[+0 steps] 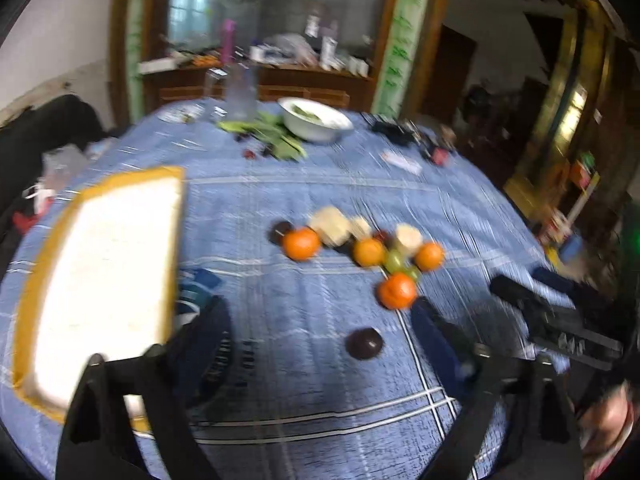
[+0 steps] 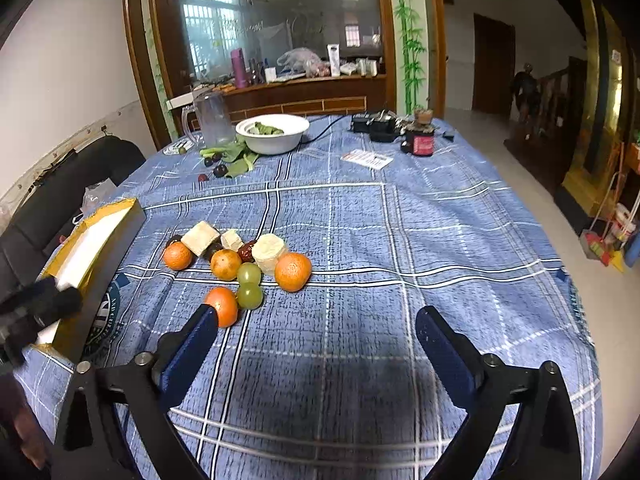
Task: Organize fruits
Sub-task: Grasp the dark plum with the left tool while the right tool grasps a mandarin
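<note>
1. Fruit cluster sits mid-bench on the blue plaid cloth [image 2: 400, 240]: four oranges, two green grapes [image 2: 249, 285], a red date, a few dark fruits and pale cut chunks [image 2: 200, 237] – all touching or just beside each other.
2. Nearest orange [image 2: 222, 305] lies at the near edge of the cluster, touching a grape; judged the likely first pick.
3. Right gripper [image 2: 316, 326] is seen with jaws wide open and empty; its left finger tip overlaps the nearest orange in view – contact cannot be told.
4. Left gripper [image 1: 316, 324] also has open, empty jaws; view is blurred. A lone dark fruit [image 1: 364, 343] lies on the cloth between its fingers, untouched.
5. White tray with yellow rim [image 1: 104, 272] sits toward the left edge of the bench; judged the likely drop spot, still empty.
6. Jaws should be centred on one fruit before closing, so the fruit is not nudged sideways.
7. Round fruit is likely to roll – a straight descent and slow closing are advised.
8. The grape beside the orange should be kept out of the jaws; soft, probably easily crushed.
9. The two grippers should be kept apart, since both work the near edge of the cluster.
</note>
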A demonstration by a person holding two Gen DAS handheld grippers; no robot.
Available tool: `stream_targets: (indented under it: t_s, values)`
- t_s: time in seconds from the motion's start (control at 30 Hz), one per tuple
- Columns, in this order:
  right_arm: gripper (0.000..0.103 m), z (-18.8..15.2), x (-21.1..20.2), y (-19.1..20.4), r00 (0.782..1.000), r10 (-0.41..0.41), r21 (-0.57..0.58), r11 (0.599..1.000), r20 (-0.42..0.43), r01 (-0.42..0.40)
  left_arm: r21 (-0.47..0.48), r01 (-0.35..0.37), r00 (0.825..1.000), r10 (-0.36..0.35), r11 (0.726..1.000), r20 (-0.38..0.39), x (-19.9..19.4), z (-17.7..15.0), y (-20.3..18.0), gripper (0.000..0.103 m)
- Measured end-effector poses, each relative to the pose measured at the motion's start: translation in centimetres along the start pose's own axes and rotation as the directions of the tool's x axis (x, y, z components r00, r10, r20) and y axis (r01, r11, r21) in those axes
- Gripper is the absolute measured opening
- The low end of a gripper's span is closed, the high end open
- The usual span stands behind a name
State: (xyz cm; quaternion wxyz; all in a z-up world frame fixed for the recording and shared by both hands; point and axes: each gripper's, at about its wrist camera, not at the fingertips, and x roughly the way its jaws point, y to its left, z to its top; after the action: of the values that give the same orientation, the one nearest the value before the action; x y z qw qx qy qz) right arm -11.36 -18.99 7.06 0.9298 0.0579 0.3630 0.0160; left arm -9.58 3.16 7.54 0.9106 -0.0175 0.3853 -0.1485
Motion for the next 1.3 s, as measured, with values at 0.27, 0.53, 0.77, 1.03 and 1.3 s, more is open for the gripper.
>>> stream_targets:
  t_s: [0.27,0.53,0.77,1.03,1.3]
  values:
    - [0.083,1.4,4.5,-1.0,0.993,0.07,0.032,0.997,-0.098,-0.067,0.082,0.074,0.993,-0.066,0.994,-0.102,4.1,-1.2,-2.3,0.073]
    - [0.077,2.6,9.3,-0.7,0.981,0.077,0.016,0.997,-0.178,-0.075,0.092,0.103,0.979,-0.084,0.99,-0.186,6.7,-1.7,-2.0,0.052]
    - [0.07,2.7,11.6,0.1,0.973,0.098,0.016,0.995,-0.211,-0.096,0.108,0.094,0.979,-0.072,0.99,-0.192,7.6,-1.8,-2.2,0.052]
    - [0.046,2.7,11.7,0.5,0.978,0.09,-0.002,0.996,-0.189,-0.092,0.218,0.039,0.983,0.002,0.975,-0.185,7.6,-2.2,-4.1,0.025]
    - [0.035,2.5,10.4,0.3,0.976,0.136,0.033,0.991,-0.171,-0.132,0.145,0.054,0.986,-0.03,0.988,-0.163,6.0,-1.9,-2.9,0.025]
